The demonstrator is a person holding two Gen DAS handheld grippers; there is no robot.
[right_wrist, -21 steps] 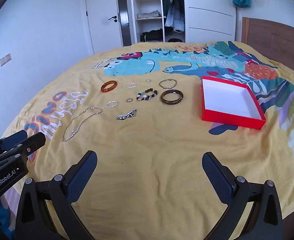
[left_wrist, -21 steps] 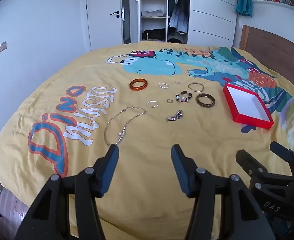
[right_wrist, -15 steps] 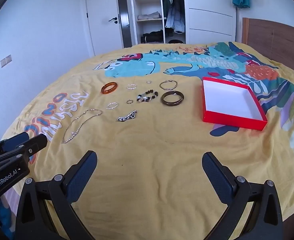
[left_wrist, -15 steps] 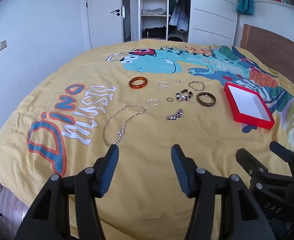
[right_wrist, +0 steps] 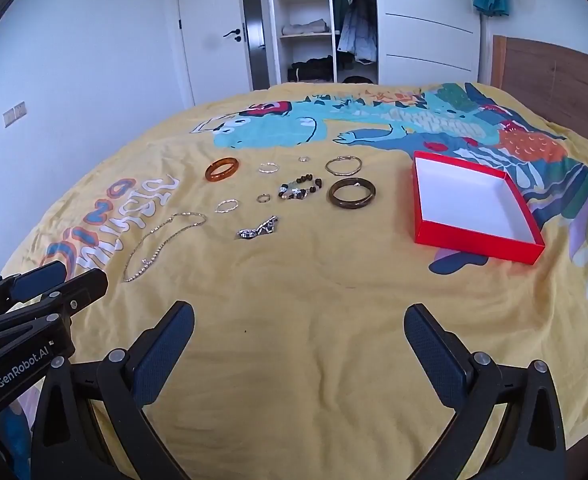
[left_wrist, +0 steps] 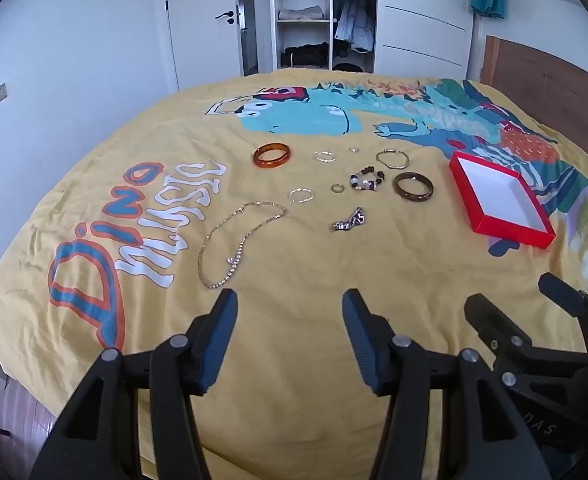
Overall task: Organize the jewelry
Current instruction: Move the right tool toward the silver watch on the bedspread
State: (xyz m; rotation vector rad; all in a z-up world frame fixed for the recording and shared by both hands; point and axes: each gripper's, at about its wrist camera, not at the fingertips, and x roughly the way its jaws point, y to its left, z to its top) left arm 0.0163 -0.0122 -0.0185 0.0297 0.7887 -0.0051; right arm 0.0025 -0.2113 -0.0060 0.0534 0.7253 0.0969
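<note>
Jewelry lies spread on the yellow bedspread: an amber bangle (left_wrist: 271, 155) (right_wrist: 221, 168), a dark brown bangle (left_wrist: 412, 187) (right_wrist: 352, 193), a thin gold hoop (left_wrist: 392, 158), a beaded bracelet (left_wrist: 367, 182) (right_wrist: 300, 188), a long chain necklace (left_wrist: 238, 240) (right_wrist: 161, 243), a crumpled silver chain (left_wrist: 349, 220) (right_wrist: 258, 229) and several small rings. An empty red box (left_wrist: 498, 199) (right_wrist: 474, 206) sits to the right. My left gripper (left_wrist: 289, 312) and right gripper (right_wrist: 298, 332) are both open and empty, near the bed's front.
The bed's near edge drops to a wooden floor at lower left. A wooden headboard (right_wrist: 554, 76) stands at right. A white wall, a door (left_wrist: 201, 20) and an open wardrobe (left_wrist: 322, 16) are behind the bed.
Both views have shifted slightly; the jewelry and box sit a little lower and nearer in frame. Nothing on the bed has moved, and both grippers stay open.
</note>
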